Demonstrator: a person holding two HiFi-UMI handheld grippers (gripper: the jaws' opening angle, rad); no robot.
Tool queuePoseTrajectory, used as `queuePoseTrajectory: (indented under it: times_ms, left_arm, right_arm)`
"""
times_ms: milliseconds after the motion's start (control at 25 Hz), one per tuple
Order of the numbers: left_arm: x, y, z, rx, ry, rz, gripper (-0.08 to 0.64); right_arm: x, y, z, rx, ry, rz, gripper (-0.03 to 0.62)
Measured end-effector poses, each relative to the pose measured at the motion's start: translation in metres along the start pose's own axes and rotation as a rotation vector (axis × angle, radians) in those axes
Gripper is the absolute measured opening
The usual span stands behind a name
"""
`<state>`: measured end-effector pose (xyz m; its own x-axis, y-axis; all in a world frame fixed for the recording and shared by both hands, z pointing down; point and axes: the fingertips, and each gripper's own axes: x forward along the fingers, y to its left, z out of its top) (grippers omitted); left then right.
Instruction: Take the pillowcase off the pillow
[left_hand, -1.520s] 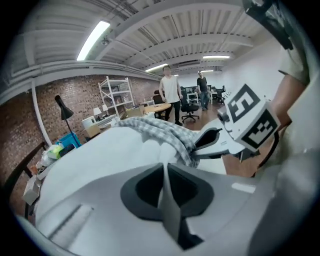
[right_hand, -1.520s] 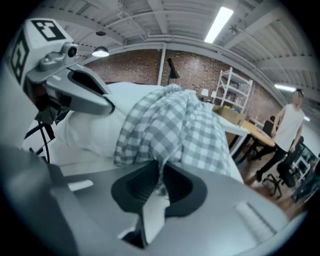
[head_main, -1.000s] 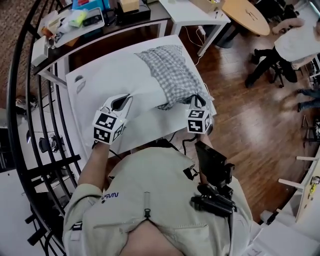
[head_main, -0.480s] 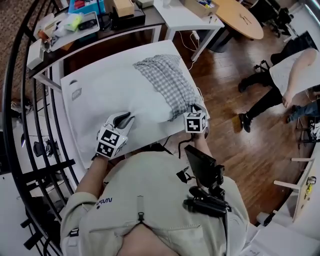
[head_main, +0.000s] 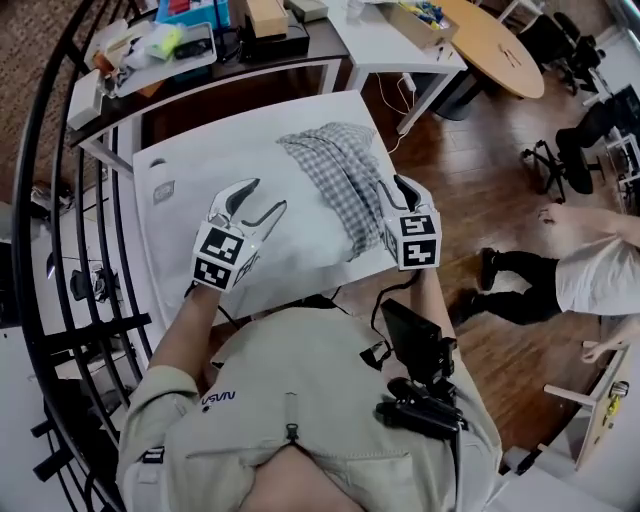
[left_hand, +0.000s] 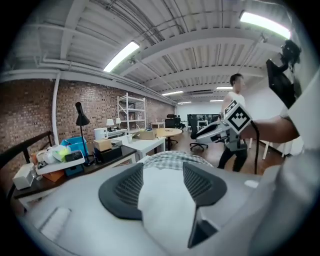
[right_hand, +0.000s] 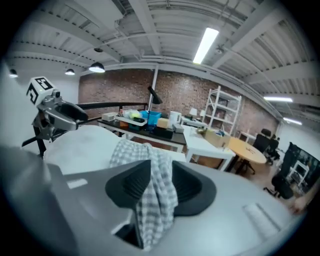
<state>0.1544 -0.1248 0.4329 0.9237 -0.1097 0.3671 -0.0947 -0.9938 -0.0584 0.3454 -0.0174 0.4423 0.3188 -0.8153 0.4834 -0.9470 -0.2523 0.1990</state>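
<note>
The pillow (head_main: 300, 235) lies on the white counter (head_main: 200, 150), running from the lower middle of the head view toward the upper right. Its near half is bare white. The checked pillowcase (head_main: 345, 170) is bunched over the far half, and a strip of it trails down the right side to the right tongs (head_main: 392, 190).

The left tongs (head_main: 262, 200) hover over the bare end of the pillow. Their jaws have just been opening and now stand well apart. In the left gripper view the white pillow fills the gap between them, but the pads do not seem to press on it. The right tongs' jaws have also just been opening. In the right gripper view a fold of the checked cloth hangs between them, draped against one pad and apparently loose rather than pinched.

The case looks only partly worked off, and as I read it neither pair of tongs has a firm hold.

- **Losing the cloth:** if the right tongs lift or pull before closing again, the fold is likely to slide out and drop back onto the pillow.
- **Dragging the pillow:** if the cloth is pulled while the left tongs are not clamped on the pillow, the pillow would probably travel with the case.
- **Falling off:** the pillow sits close to the counter's right edge, so a sideways tug could carry it over onto the floor.
</note>
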Motion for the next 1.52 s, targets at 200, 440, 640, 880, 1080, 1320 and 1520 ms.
queuePoseTrajectory:
  times_ms: [200, 440, 640, 880, 1080, 1320, 1520]
  left_arm:
    - [0.050, 0.037, 0.008, 0.045, 0.076, 0.053, 0.249]
    - [0.095, 0.065, -0.028, 0.008, 0.239, 0.072, 0.292]
    - [0.103, 0.053, -0.062, -0.038, 0.369, -0.015, 0.296]
    - [0.098, 0.023, -0.085, -0.014, 0.426, -0.104, 0.121]
    - [0.075, 0.018, -0.064, -0.028, 0.325, -0.079, 0.038]
    - [0.030, 0.021, -0.013, -0.135, 0.125, -0.026, 0.029]
    - [-0.013, 0.040, 0.000, -0.262, 0.026, 0.060, 0.026]
  right_arm:
    - [0.062, 0.007, 0.047, -0.077, -0.020, 0.117, 0.135]
    - [0.137, 0.024, 0.067, -0.160, 0.033, 0.241, 0.144]
    - [0.190, 0.068, 0.063, -0.232, 0.152, 0.393, 0.197]
    - [0.222, 0.092, 0.003, -0.344, 0.435, 0.438, 0.194]
    - [0.220, 0.087, 0.025, -0.412, 0.317, 0.383, 0.035]
    - [0.214, 0.026, 0.057, -0.354, 0.202, 0.217, 0.025]
    - [0.221, -0.060, 0.071, -0.277, 0.157, 0.006, 0.021]
